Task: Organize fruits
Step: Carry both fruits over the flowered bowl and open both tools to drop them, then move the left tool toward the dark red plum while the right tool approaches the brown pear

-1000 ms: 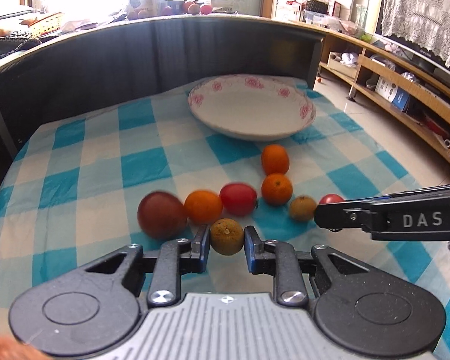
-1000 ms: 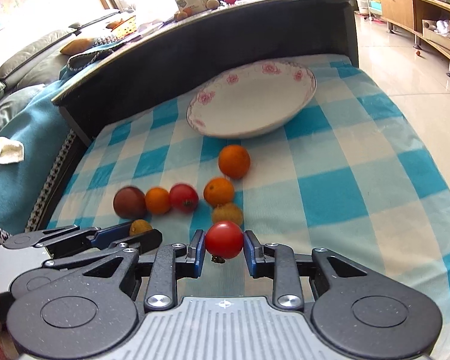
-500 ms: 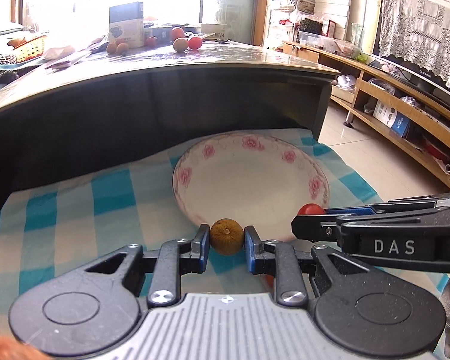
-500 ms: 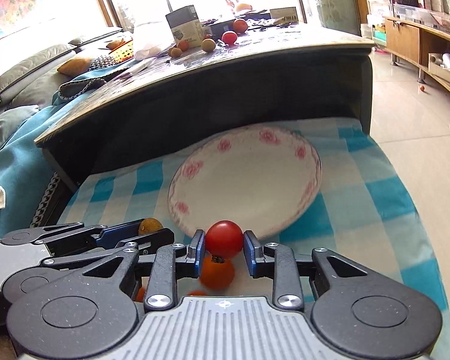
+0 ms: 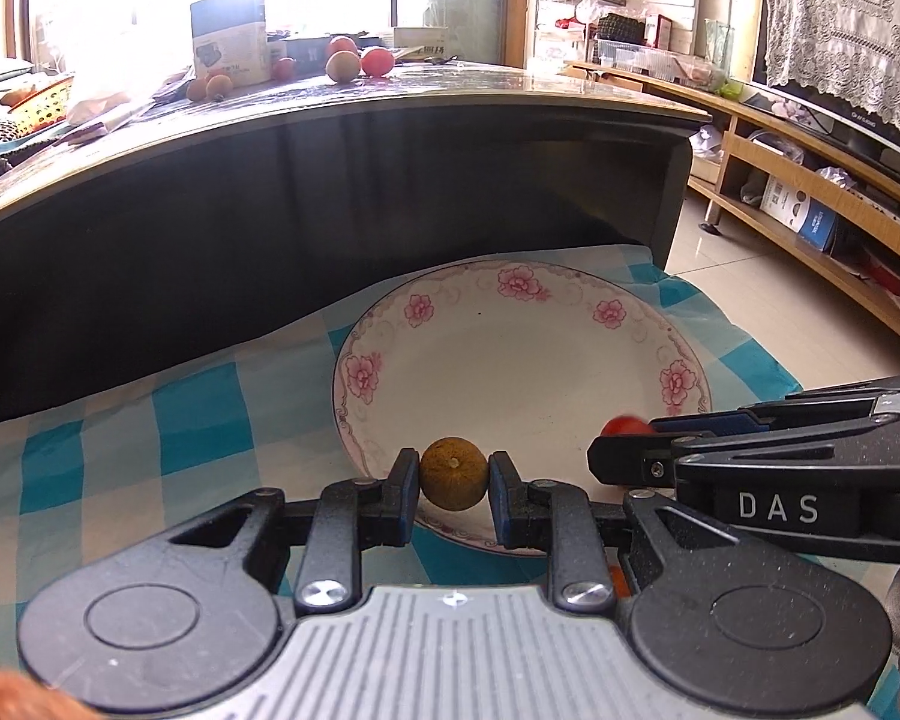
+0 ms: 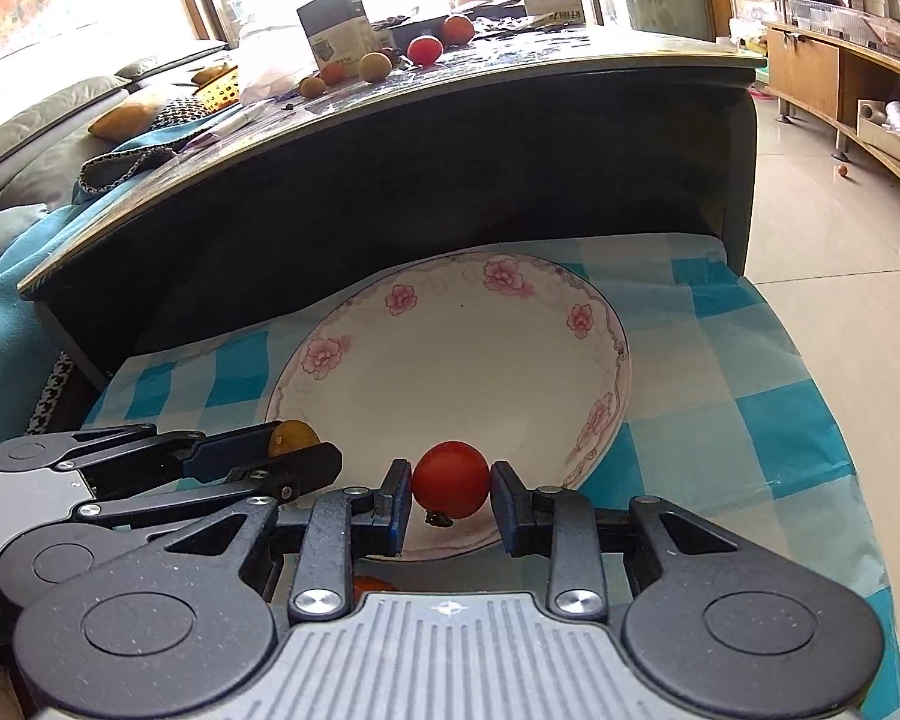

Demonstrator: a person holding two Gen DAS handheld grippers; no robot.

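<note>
My left gripper [image 5: 453, 474] is shut on a small brown-yellow fruit [image 5: 453, 473] and holds it over the near rim of the white plate with pink flowers [image 5: 528, 312]. My right gripper [image 6: 450, 480] is shut on a red tomato [image 6: 451, 478] over the plate's near rim [image 6: 606, 420]. In the left wrist view the right gripper [image 5: 630, 456] comes in from the right, the tomato [image 5: 627, 425] just showing. In the right wrist view the left gripper [image 6: 297, 453] shows at the left with the brown fruit [image 6: 294, 435]. The plate holds nothing.
The plate lies on a blue and white checked cloth [image 5: 198, 420]. Behind it rises a dark panel [image 5: 330, 210] under a tabletop with a box and several fruits [image 5: 342, 63]. An orange fruit [image 6: 372, 585] peeks below the right gripper. Wooden shelves [image 5: 810, 192] stand at the right.
Both grippers have carried their fruits forward from the fruit pile to the plate, and now hang over its near rim. The loose fruits have dropped out of sight beneath them.
</note>
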